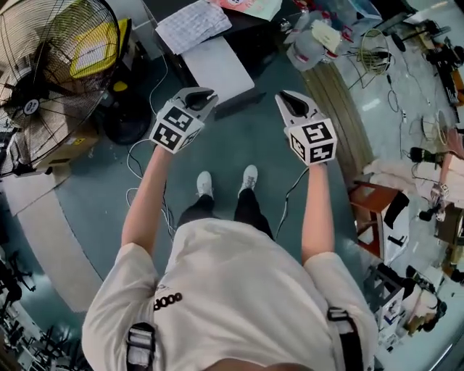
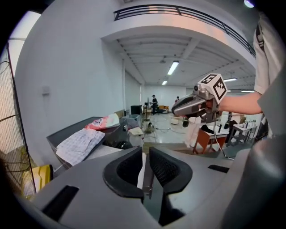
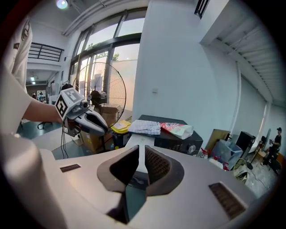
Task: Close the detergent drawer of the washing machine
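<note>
The dark washing machine [image 1: 254,40] stands ahead of my feet, with a checked cloth [image 1: 192,24] and a pink packet [image 1: 246,6] on its top. A white slab [image 1: 217,67] juts out of its front towards me; I cannot tell whether it is the detergent drawer. My left gripper [image 1: 199,94] and right gripper [image 1: 290,100] hang side by side above the floor, short of the slab and touching nothing. Each pair of jaws stands a thin slit apart with nothing between them. The slab [image 3: 134,139] shows beyond the right gripper [image 3: 140,154], and the machine [image 2: 76,129] lies beyond the left gripper [image 2: 145,154].
A big standing fan [image 1: 51,65] is at the left, with a yellow object [image 1: 101,47] behind it. Cables [image 1: 141,170] trail over the green floor. An orange stool [image 1: 370,203] and cluttered gear stand at the right.
</note>
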`<state>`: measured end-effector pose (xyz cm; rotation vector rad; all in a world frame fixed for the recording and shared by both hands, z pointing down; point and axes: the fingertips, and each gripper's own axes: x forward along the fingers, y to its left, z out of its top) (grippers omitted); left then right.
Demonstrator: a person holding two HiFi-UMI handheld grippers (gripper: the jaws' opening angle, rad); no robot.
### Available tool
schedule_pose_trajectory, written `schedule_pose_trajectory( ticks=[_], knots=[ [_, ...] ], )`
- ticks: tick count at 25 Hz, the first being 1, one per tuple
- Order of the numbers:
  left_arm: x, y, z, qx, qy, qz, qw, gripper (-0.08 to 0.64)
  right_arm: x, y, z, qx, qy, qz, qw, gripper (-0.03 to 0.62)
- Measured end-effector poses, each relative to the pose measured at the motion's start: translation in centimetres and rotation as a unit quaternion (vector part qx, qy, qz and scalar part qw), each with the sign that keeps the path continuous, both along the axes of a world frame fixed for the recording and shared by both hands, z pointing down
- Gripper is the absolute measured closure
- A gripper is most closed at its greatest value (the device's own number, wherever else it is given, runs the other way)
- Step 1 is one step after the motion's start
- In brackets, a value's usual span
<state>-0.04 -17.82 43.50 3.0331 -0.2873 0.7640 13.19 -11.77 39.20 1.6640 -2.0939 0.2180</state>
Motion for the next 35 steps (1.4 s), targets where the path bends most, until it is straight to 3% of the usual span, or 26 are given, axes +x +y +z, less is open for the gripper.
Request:
schedule_pose_trajectory(
  ticks=[3,8,13,20,29,35],
  knots=[
    [1.0,0.6,2.2,-0.011,-0.015,-0.026,0.9995,0.47,0.8,-0.5,3.4,-0.033,-0.004,-0.043,0.999,0.529],
    [1.6,0.8,6.2,-0.031,-0.046,-0.071,0.996,0.463,2.3,-1.5,8.8,-0.084,0.005,-0.096,0.992,0.499],
    [2.1,0.9,10.3,-0.048,-0.065,-0.11,0.9907,0.45,4.2,-2.0,13.7,-0.117,0.002,-0.113,0.987,0.482],
    [0.0,2.2,16.2,-0.071,-0.096,-0.17,0.9781,0.425,5.0,-2.3,19.2,-0.141,-0.01,-0.121,0.982,0.465],
    [-0.6,3.1,20.1,-0.104,-0.083,-0.24,0.9617,0.428,5.2,-3.3,23.6,-0.147,-0.034,-0.122,0.981,0.457],
    [-0.1,2.0,21.4,-0.111,-0.065,-0.264,0.9561,0.438,4.7,-4.2,25.1,-0.143,-0.071,-0.12,0.98,0.457]
  ],
)
